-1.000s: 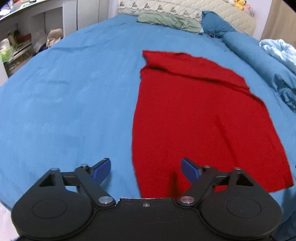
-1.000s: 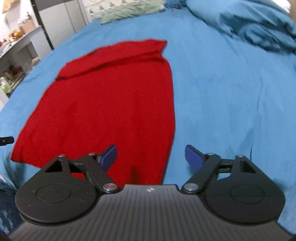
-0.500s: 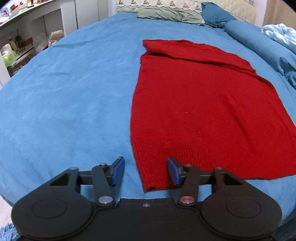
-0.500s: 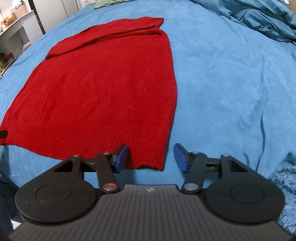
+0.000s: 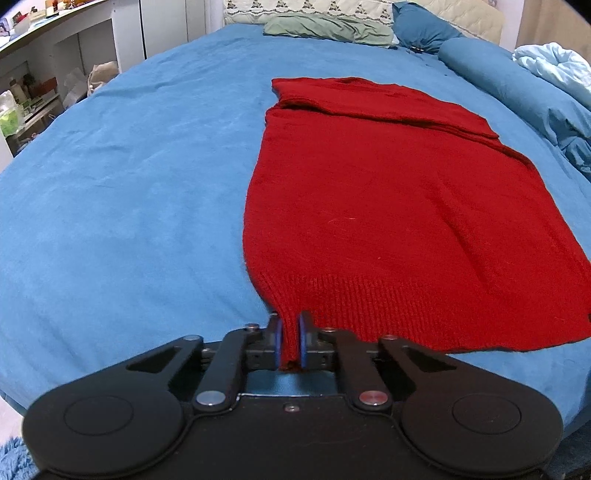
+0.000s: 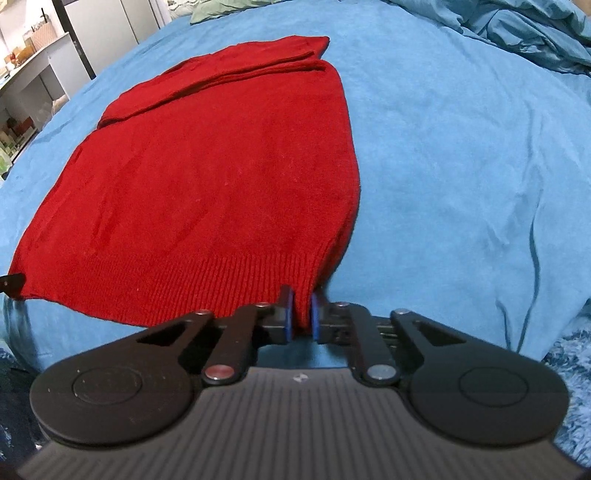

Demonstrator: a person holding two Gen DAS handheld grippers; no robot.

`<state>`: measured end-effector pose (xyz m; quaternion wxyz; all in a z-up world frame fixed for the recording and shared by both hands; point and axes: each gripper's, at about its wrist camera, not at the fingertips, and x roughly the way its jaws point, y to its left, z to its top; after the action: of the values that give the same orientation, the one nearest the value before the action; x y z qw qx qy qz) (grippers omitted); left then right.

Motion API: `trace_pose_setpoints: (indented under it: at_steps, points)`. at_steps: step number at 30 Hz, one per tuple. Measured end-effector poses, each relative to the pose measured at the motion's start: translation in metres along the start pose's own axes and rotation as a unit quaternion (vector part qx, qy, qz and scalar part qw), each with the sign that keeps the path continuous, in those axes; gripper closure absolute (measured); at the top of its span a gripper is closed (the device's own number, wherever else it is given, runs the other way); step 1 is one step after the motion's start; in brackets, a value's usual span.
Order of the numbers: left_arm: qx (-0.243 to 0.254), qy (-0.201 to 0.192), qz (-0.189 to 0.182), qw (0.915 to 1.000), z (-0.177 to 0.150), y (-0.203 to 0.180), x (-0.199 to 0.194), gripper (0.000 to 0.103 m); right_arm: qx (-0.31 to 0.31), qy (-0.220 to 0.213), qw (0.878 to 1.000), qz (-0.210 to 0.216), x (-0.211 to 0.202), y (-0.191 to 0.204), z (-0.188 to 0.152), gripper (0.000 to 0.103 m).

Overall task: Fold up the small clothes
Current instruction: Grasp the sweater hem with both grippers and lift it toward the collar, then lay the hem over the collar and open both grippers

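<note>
While both hem corners sit pinched, lift them together and at the same height. Left tool (image 5: 290, 341) clamped tight on the near-left hem corner of the red sweater (image 5: 376, 206); right tool (image 6: 300, 314) clamped tight on the near-right hem corner. Sweater spread flat on the blue bed (image 5: 122, 192), ribbed hem at the near edge of the bed, sleeves folded across at the far end of the sweater. Probably the start of a fold, hem carried up toward the sleeves. Keep the hem pulled straight between the two corners, not saggy. Go slow, so the soft knit does not slip out or bunch up. Bring the hem down even with the far end of the sweater, sides lined up. Let go only once the cloth lies flat. Green pillow (image 5: 328, 31) far past the sweater, out of the way.
</note>
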<state>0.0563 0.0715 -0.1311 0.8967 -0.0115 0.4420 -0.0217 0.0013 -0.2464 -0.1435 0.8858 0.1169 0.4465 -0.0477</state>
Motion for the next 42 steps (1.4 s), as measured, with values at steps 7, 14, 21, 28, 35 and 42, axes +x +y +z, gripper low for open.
trace_pose_setpoints:
  at_steps: [7, 14, 21, 28, 35, 42]
  points:
    - [0.008, -0.029, 0.006, 0.9995, 0.01, -0.008, -0.021, 0.097, 0.043, -0.027, 0.998, 0.028, -0.018, -0.012, 0.009, 0.082]
    - [-0.022, -0.118, -0.036, 0.9921, 0.086, -0.004, -0.048, 0.097, 0.075, -0.11, 0.987, 0.087, -0.055, -0.023, 0.082, 0.083]
    - [-0.069, -0.196, -0.051, 0.9768, 0.244, 0.02, 0.01, 0.097, 0.073, -0.19, 0.972, 0.119, -0.024, -0.022, 0.244, 0.083]
    - [-0.108, -0.171, -0.023, 0.9791, 0.353, 0.021, 0.154, 0.097, 0.112, -0.159, 0.978, 0.081, 0.118, -0.03, 0.366, 0.083]
    - [-0.13, -0.116, -0.006, 0.9847, 0.355, 0.025, 0.245, 0.097, 0.113, -0.13, 0.983, 0.057, 0.227, -0.038, 0.377, 0.083]
    - [-0.109, -0.136, 0.008, 0.9846, 0.359, 0.025, 0.247, 0.059, 0.063, -0.157, 0.984, 0.052, 0.247, -0.027, 0.392, 0.058]
